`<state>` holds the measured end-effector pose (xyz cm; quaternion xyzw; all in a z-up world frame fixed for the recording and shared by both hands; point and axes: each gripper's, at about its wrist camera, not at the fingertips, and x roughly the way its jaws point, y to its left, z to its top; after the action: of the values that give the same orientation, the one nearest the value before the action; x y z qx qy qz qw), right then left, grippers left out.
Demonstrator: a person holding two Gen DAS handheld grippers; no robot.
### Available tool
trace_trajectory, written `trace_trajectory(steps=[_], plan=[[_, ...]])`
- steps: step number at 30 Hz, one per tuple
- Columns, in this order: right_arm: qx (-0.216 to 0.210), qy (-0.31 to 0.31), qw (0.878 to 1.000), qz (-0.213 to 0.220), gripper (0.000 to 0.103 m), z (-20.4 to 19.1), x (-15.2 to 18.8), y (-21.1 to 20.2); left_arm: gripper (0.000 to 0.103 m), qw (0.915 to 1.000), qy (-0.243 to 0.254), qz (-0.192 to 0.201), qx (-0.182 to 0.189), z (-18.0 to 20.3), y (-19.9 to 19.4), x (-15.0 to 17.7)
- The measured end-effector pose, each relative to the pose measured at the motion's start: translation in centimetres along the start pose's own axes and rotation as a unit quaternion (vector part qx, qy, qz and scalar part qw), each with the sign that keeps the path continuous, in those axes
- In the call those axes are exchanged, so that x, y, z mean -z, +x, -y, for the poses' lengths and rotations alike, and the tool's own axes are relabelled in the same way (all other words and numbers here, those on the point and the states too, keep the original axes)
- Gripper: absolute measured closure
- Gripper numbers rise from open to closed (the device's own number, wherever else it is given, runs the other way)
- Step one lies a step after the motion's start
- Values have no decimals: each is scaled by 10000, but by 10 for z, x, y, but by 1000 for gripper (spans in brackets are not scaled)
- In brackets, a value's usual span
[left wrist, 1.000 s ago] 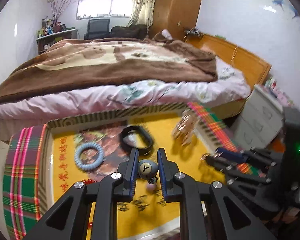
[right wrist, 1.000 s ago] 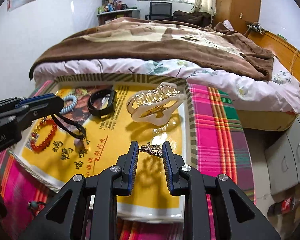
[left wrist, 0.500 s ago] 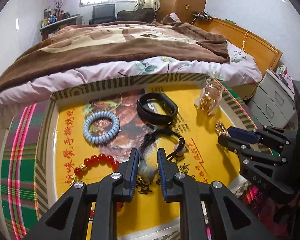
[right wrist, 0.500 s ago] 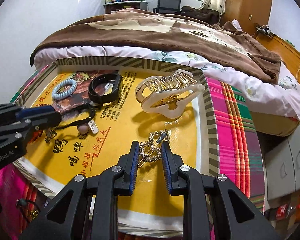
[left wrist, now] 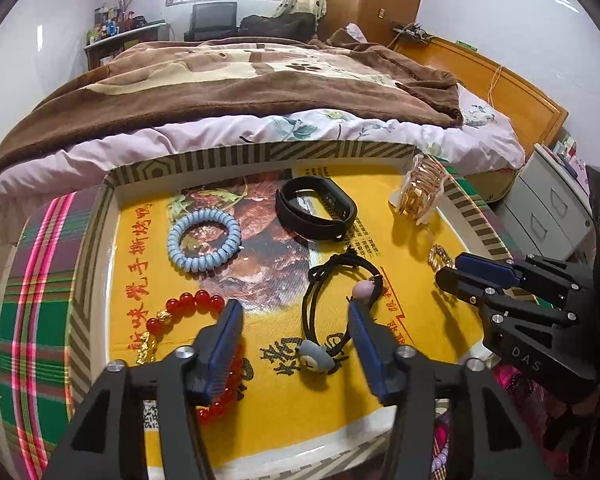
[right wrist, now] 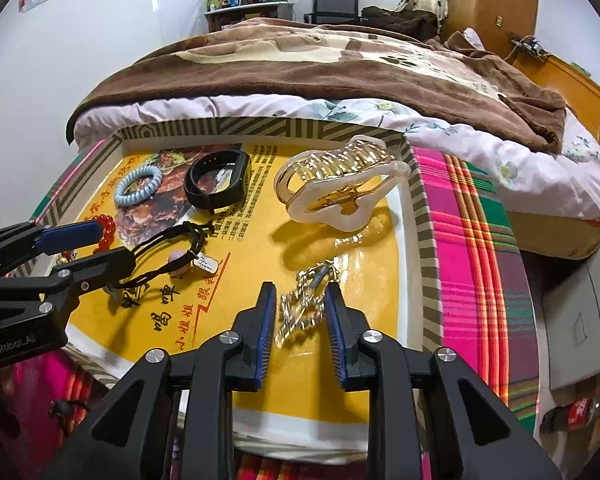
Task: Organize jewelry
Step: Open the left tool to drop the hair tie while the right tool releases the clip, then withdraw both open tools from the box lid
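Left wrist view: the left gripper (left wrist: 296, 334) is being spread, its jaws just opened, and the black cord bracelet (left wrist: 336, 300) is being left lying between them in the tray (left wrist: 204, 158), released. At three o'clock, a gold chain (right wrist: 304, 306) is being loosely bracketed by the right gripper (right wrist: 300, 312).

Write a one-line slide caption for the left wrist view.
Left gripper, jaws just opened, over a black cord bracelet lying in the yellow tray.
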<state>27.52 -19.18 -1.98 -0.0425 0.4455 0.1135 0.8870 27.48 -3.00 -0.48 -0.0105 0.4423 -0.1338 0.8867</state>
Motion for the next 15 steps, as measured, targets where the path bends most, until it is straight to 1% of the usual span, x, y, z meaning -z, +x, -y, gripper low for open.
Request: trace_trajectory(steps=[2,7,9,12,15], plan=[[-29,45,10000,49,67,1,1,-5,41,10000,1,64,21,1,-6,0],[-99,129,9995,253,66,1,6,-29,39,9998,8,214,-11,6,-29,4],[-139,195,9992,317,65,2,10,-39,35,9996,2,298,-16,9,-39,7],[-165,221,9988,396,65,2,16,-52,34,9993,-29,383,4,11,-53,14],[-153,247,9986,447,65,2,23,-63,34,9990,47,447,-84,15,-67,23]])
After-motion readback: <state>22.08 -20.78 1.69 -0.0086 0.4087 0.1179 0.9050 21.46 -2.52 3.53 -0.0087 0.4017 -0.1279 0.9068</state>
